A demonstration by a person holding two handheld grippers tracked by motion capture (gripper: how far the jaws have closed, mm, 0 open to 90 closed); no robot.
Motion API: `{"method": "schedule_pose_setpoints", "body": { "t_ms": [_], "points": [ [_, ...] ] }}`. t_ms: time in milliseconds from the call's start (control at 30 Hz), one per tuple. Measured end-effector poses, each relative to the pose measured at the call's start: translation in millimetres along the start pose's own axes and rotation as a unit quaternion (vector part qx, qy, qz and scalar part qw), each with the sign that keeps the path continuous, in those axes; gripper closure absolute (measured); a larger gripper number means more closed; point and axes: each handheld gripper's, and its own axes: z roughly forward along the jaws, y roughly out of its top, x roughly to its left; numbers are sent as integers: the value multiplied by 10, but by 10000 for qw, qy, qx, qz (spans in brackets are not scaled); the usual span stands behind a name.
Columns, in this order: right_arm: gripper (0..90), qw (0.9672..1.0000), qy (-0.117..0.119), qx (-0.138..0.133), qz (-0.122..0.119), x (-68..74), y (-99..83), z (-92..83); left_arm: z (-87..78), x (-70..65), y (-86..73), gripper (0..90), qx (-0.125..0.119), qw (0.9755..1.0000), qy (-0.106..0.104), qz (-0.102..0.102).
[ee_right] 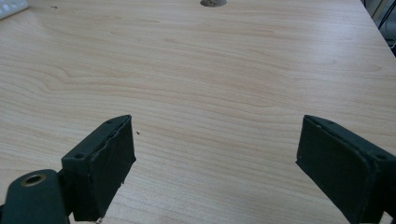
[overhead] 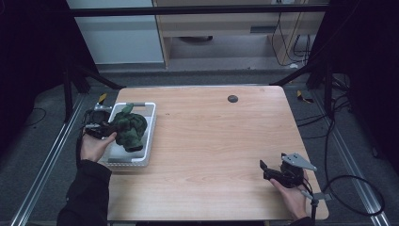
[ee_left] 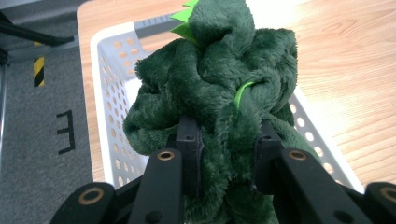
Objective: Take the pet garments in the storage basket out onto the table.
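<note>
Left gripper (ee_left: 226,140) clamping green plush toy (ee_left: 219,79), jaws pinching fabric, toy hanging over white perforated basket (ee_left: 105,107) at table's left edge. Right gripper (ee_right: 215,154) resting well apart on bare wooden table (ee_right: 224,70), jaws gaping, holding nothing.

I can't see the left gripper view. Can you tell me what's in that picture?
A fuzzy dark green plush toy with bright green spikes is squeezed between the left gripper's two black jaws, above a white basket with holes on a wooden table.
</note>
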Motion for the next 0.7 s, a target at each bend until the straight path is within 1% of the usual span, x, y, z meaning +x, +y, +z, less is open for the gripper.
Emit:
{"method": "schedule_pose_setpoints", "body": {
  "t_ms": [100, 200, 233, 333, 400, 433, 467, 500, 533, 567, 700],
  "points": [
    [113, 10000, -1, -3, -3, -1, 0, 0, -48, -6, 11, 704, -41, 10000, -12, 25],
    [112, 10000, -3, -1, -1, 1, 1, 2, -127, -20, 34, 704, -128, 9999, -20, 100],
    [112, 10000, -3, -1, -1, 1, 1, 2, -127, -20, 34, 704, -128, 9999, -20, 100],
    [113, 10000, -7, -6, 4, -1, 1, -1, -208, -33, 52, 704, -218, 9997, -37, 120],
    [112, 10000, -11, -4, 4, -2, 1, -1, -229, -36, 56, 704, -242, 9996, -30, 135],
    [112, 10000, -11, -4, 4, -2, 1, -1, -254, -38, 61, 704, -252, 9996, -26, 152],
    [112, 10000, -11, -4, 3, -1, 1, -1, -307, -44, 70, 704, -316, 9994, -24, 170],
    [112, 10000, -11, -4, 3, -1, 1, -1, -307, -44, 70, 704, -316, 9994, -24, 170],
    [112, 10000, -2, -10, 3, -1, 1, -1, -359, -54, 81, 704, -365, 9991, -34, 194],
    [112, 10000, -2, -10, 3, -1, 1, -1, -359, -54, 81, 705, -365, 9991, -34, 194],
    [113, 10000, 1, -11, 4, -1, 1, -1, -466, -87, 111, 705, -459, 9985, -56, 294]
  ]
}}
